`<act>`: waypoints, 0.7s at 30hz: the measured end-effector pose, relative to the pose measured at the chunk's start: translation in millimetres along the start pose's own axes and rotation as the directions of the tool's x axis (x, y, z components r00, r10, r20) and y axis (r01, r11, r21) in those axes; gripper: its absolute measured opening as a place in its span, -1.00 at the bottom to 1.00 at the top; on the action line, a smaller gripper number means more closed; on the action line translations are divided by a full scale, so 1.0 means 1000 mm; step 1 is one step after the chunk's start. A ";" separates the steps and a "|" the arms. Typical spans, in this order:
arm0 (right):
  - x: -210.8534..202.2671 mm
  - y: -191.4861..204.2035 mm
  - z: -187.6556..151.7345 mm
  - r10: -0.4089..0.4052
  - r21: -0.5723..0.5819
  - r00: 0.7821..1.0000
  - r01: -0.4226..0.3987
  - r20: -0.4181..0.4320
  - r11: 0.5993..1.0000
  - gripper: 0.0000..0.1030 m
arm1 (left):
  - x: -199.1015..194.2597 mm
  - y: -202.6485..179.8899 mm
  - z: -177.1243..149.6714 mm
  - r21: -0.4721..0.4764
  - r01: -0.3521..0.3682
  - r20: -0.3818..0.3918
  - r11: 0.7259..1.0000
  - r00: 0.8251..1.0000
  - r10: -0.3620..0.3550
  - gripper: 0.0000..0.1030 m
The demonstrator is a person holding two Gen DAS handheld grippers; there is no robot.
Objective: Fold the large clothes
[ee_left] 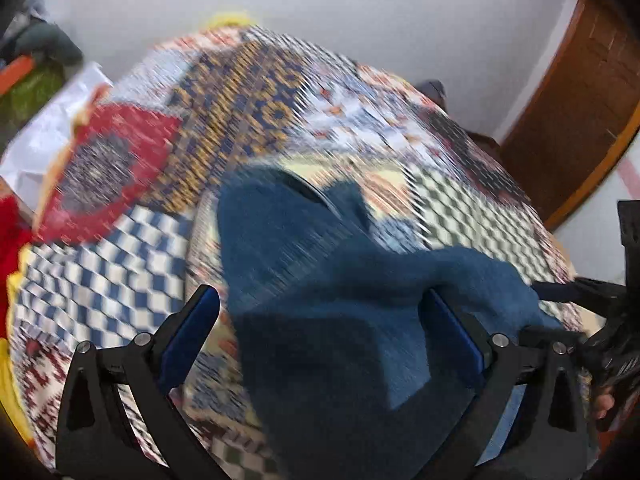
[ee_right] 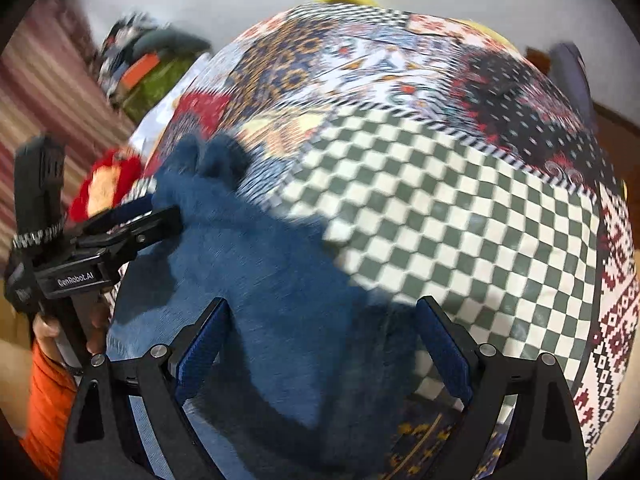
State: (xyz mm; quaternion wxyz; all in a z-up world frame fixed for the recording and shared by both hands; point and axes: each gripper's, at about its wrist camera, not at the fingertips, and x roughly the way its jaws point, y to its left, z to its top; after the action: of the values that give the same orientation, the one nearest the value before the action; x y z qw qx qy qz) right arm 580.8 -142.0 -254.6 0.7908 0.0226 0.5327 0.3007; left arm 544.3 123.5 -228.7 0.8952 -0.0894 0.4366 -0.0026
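Note:
A dark blue garment [ee_left: 320,300] lies bunched on a patchwork quilt [ee_left: 256,92]; it also shows in the right wrist view [ee_right: 256,280]. My left gripper [ee_left: 320,312] is open, its jaws wide apart over the cloth, which lies between them. My right gripper [ee_right: 324,328] is open too, jaws wide with blue cloth between and under them. The left gripper also shows from the side at the left of the right wrist view [ee_right: 160,216], its fingers against the garment's edge. Both views are motion-blurred.
The quilt [ee_right: 440,208] covers a bed. A pile of clothes [ee_right: 148,68] and a red item [ee_right: 104,184] lie at the bed's left. A white wall [ee_left: 320,8] is behind, a wooden door [ee_left: 576,112] at right.

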 end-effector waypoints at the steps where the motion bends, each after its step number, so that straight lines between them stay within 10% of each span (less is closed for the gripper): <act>1: 0.000 -0.011 0.001 0.034 0.035 0.999 -0.034 0.002 0.999 0.79 | -0.001 0.005 0.001 -0.009 0.005 0.013 1.000 1.000 -0.005 1.00; 9: -0.026 -0.049 -0.002 -0.122 0.100 0.992 0.117 0.041 0.988 0.77 | -0.029 0.036 0.008 -0.104 -0.120 0.067 0.987 0.990 0.127 1.00; 21: -0.115 -0.003 -0.039 -0.003 0.009 0.990 0.002 0.144 1.000 0.79 | -0.116 0.054 -0.033 -0.119 0.036 0.050 0.992 0.998 -0.030 1.00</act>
State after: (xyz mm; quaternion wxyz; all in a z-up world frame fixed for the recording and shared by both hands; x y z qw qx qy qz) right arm 520.2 -212.9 -177.0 0.8274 0.0471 0.4755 0.2951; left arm 442.1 181.1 -166.7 0.8984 -0.1500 0.4126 0.0110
